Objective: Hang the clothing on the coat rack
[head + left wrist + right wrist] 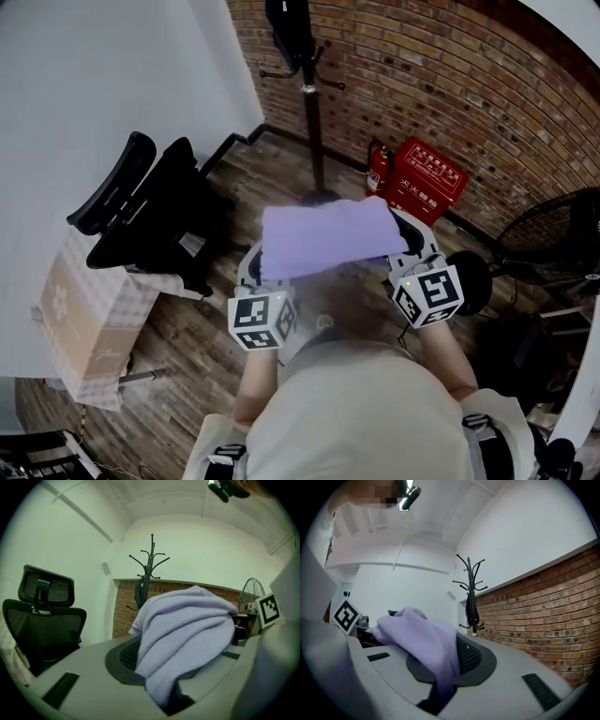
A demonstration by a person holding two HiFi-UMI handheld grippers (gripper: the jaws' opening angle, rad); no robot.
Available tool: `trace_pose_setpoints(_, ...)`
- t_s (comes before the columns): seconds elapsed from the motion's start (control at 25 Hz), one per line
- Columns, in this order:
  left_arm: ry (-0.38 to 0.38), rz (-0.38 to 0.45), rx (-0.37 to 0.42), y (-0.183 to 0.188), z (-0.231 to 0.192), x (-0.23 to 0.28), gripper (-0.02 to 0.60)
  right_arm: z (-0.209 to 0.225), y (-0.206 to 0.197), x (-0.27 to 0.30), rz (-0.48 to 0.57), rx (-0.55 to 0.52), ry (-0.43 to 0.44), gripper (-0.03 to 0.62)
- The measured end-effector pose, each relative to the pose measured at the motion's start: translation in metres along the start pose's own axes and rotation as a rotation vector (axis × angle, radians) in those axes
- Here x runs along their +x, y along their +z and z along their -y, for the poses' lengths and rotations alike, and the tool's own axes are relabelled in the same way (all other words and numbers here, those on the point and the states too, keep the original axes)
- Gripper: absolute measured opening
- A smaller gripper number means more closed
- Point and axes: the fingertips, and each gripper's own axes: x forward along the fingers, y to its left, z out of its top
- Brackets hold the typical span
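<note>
A folded lavender garment (323,236) is stretched between my two grippers at chest height. My left gripper (258,270) is shut on its left edge, and the cloth (187,630) piles over the jaws (164,699) in the left gripper view. My right gripper (405,247) is shut on the right edge, where the cloth (422,644) drapes into the jaws (439,692). The dark coat rack (310,103) stands ahead by the brick wall, beyond the garment. A dark garment (286,28) hangs from its upper hooks. The rack (151,566) (470,592) shows upright in both gripper views.
A black office chair (150,211) stands to the left by the white wall, with a cardboard box (84,300) beside it. A red fire extinguisher (378,171) and red box (427,178) sit right of the rack's base. A floor fan (553,234) is at the far right.
</note>
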Motion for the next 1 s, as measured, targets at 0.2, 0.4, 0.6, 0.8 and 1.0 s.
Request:
trace_pose_setpoints(0.2,-0.014,-0.004,0.014,0.011,-0.027,0.032,0.094,0.005,-0.002,0.041,-0.003,-0.003,-0.018,0.025)
trace_pose_setpoints(0.4,-0.031,-0.007,0.017,0.018,-0.049,0.061,0.094,0.011,-0.004,0.076,0.003,0.001,-0.031,0.025)
trace_pose_setpoints(0.6,-0.053,-0.013,0.028,0.022,-0.065,0.086,0.094,0.017,-0.004,0.101,0.009,-0.002,-0.052,0.025)
trace_pose_setpoints(0.8,-0.077,-0.017,0.034,0.027,-0.072,0.104,0.094,0.023,-0.004,0.117,0.008,-0.014,-0.070,0.025)
trace_pose_setpoints(1.0,-0.093,-0.022,0.052,0.032,-0.072,0.119,0.094,0.034,-0.003,0.127,0.003,-0.026,-0.083,0.025)
